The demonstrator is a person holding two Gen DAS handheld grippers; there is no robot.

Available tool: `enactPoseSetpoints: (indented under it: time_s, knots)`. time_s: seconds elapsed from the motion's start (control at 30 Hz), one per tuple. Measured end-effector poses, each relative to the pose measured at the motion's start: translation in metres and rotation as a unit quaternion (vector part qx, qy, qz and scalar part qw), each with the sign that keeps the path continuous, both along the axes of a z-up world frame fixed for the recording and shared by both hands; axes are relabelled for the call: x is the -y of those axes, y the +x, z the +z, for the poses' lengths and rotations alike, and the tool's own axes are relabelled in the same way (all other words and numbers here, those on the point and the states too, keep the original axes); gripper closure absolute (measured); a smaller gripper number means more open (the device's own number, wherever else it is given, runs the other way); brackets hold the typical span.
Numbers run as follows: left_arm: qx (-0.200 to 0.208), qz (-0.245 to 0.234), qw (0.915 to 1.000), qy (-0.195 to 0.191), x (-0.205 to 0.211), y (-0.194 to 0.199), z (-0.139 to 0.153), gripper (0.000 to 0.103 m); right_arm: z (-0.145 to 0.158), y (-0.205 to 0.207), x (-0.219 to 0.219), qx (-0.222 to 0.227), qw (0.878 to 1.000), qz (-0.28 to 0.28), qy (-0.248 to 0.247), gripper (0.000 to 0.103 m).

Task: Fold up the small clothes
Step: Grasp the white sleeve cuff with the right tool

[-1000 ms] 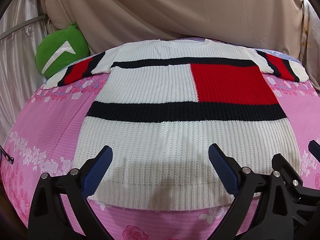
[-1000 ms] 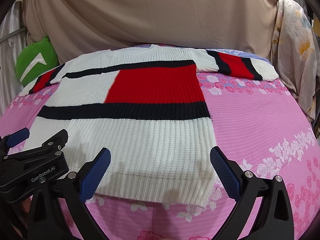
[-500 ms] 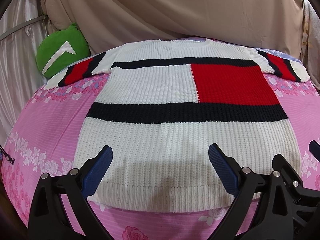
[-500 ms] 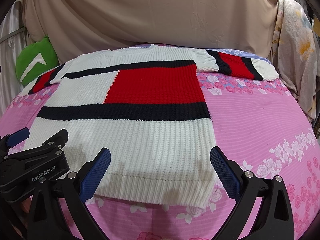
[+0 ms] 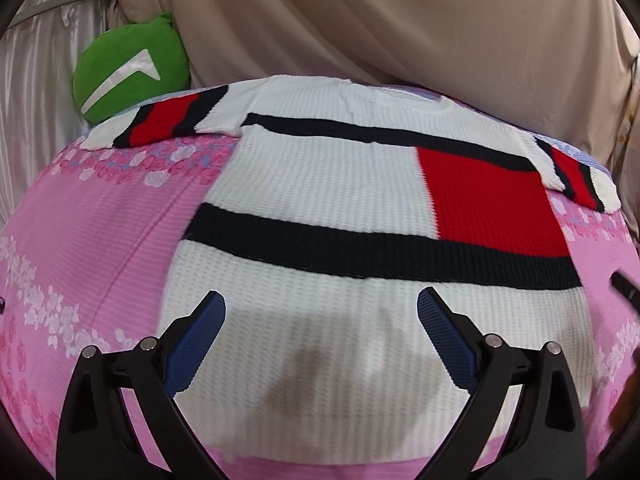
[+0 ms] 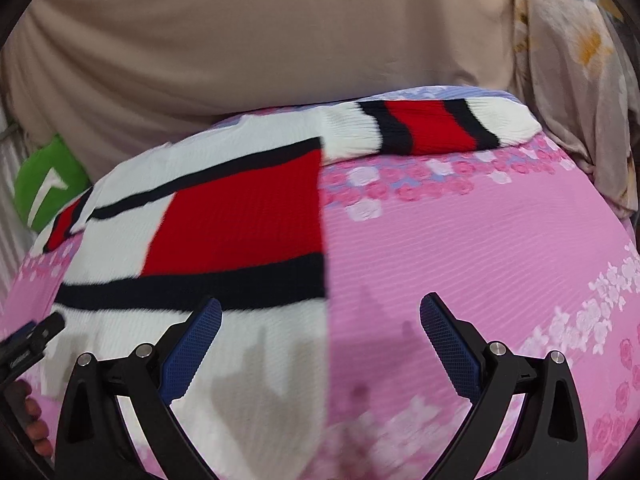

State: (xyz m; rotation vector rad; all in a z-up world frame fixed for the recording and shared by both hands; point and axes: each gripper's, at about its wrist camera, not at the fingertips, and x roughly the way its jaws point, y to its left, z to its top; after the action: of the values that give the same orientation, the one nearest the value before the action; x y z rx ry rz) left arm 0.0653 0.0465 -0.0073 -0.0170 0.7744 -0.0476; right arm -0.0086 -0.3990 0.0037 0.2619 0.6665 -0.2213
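A white knit sweater (image 5: 320, 184) with navy stripes and a red block lies flat, sleeves spread, on a pink floral bedsheet (image 5: 100, 232). My left gripper (image 5: 322, 312) is open and empty, low over the sweater's white lower part near the hem. My right gripper (image 6: 320, 320) is open and empty, straddling the sweater's (image 6: 240, 216) right side edge above the hem. The right sleeve (image 6: 432, 128) lies far ahead of it. The left gripper's tip (image 6: 36, 336) shows at the right wrist view's left edge.
A green cushion (image 5: 128, 68) sits at the back left against a beige drape (image 5: 400, 20). A floral cloth (image 6: 568, 60) hangs at the back right. Pink sheet (image 6: 500, 240) stretches to the right of the sweater.
Both grippers have moved forward and lower over the sweater. The right one has shifted right to the sweater's side edge; the left has swung slightly left. Both stay open.
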Motion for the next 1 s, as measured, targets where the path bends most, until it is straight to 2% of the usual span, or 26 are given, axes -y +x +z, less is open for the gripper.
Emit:
enactPoseSetpoints:
  time_s: [0.1,0.2,0.33,0.43,0.5,0.63,0.73,0.77,0.8,0.83,0.9,1.0]
  knots:
    - [-0.002,0.011,0.9999,0.003,-0.014,0.011,-0.001,0.009,0.003,0.029,0.075,0.002,0.998,-0.051,0.027,0.005]
    - [-0.008,0.035,0.9989,0.030,-0.025,0.026,-0.002,0.008,0.006,0.062,0.143,0.010,0.994,-0.093,0.058,0.005]
    - [-0.006,0.053,0.9980,0.035,-0.038,0.045,-0.001,0.008,0.004,0.103,0.220,0.023,0.986,-0.141,0.089,0.007]
    - [0.006,0.063,0.9966,0.052,-0.039,0.058,0.002,0.009,-0.004,0.133,0.267,0.018,0.979,-0.173,0.103,0.015]
    - [0.013,0.063,0.9958,0.066,-0.036,0.069,0.006,0.009,-0.012,0.148,0.296,0.019,0.973,-0.189,0.132,0.029]
    - [0.020,0.061,0.9953,0.073,-0.030,0.090,0.012,0.009,-0.029,0.164,0.336,0.032,0.956,-0.218,0.194,0.044]
    - [0.019,0.049,0.9965,0.065,-0.024,0.105,0.014,0.009,-0.025,0.174,0.342,0.048,0.953,-0.229,0.192,0.050]
    - [0.020,0.043,0.9967,0.066,-0.020,0.110,0.014,0.009,-0.023,0.179,0.340,0.047,0.954,-0.224,0.191,0.062]
    - [0.022,0.038,0.9967,0.069,-0.016,0.115,0.014,0.009,-0.019,0.187,0.336,0.047,0.956,-0.216,0.191,0.080]
    - [0.024,0.033,0.9967,0.071,-0.012,0.119,0.015,0.009,-0.011,0.193,0.328,0.051,0.959,-0.208,0.185,0.089]
    - [0.029,0.020,0.9966,0.075,-0.002,0.126,0.017,0.009,0.014,0.206,0.301,0.076,0.969,-0.165,0.167,0.094]
    - [0.042,0.004,0.9969,0.066,0.011,0.136,0.025,0.009,0.077,0.227,0.208,0.127,0.986,-0.036,0.100,0.095]
